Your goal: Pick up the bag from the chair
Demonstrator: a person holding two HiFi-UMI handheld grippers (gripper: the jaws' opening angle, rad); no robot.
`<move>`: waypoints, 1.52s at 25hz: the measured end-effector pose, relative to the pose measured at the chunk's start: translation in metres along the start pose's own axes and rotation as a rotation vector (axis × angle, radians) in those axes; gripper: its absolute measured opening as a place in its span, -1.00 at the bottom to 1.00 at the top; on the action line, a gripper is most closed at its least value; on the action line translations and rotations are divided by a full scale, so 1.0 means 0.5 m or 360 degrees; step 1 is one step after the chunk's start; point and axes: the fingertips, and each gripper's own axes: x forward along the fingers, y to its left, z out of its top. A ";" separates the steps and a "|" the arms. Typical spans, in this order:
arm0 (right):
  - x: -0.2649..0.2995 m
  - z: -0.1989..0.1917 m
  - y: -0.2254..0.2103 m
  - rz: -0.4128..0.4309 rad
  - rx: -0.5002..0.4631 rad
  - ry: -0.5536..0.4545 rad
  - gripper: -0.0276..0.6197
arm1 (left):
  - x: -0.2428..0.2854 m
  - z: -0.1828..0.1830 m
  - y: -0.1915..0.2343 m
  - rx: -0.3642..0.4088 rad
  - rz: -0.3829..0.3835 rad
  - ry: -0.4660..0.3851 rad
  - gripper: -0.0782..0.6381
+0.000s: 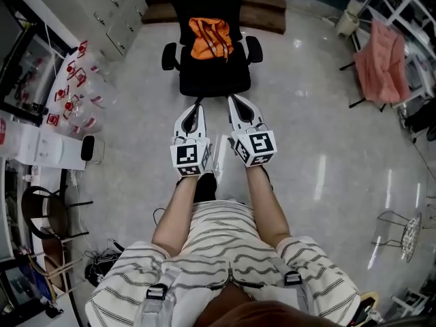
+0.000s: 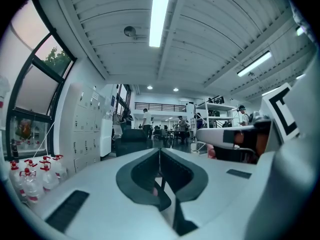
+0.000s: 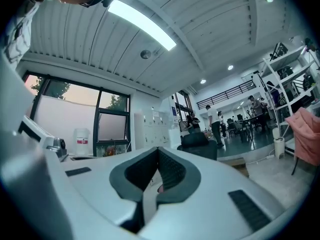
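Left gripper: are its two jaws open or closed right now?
Closed. In the left gripper view, the left gripper shows its jaws meeting at the tips, with no object held between them.

We find the bag (image 1: 210, 37) on the seat of the chair (image 1: 213, 77), which stands toward the far edge of the floor, just before a low platform (image 1: 267, 9). Our left gripper (image 1: 198, 104) and right gripper (image 1: 232, 99) lie side by side near the chair's front edge. Bottles (image 1: 71, 99) crowd the floor's left edge. A draped cloth (image 1: 381, 60) hangs toward the far right corner.
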 end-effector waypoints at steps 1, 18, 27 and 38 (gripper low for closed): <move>0.022 0.001 -0.012 -0.0006 0.0000 0.0001 -0.88 | 0.023 0.001 0.009 0.0000 -0.0006 0.0003 -0.71; 0.423 0.038 -0.112 -0.0076 -0.0016 -0.0017 -0.88 | 0.362 0.073 0.261 -0.0001 -0.0063 -0.0025 -0.71; 0.560 0.033 -0.159 -0.0098 -0.0045 -0.0015 -0.88 | 0.490 0.063 0.336 0.0005 -0.0101 0.0002 -0.71; 0.652 -0.014 -0.250 -0.0065 0.0025 0.0042 -0.88 | 0.630 0.014 0.354 -0.0002 -0.0086 0.0095 -0.71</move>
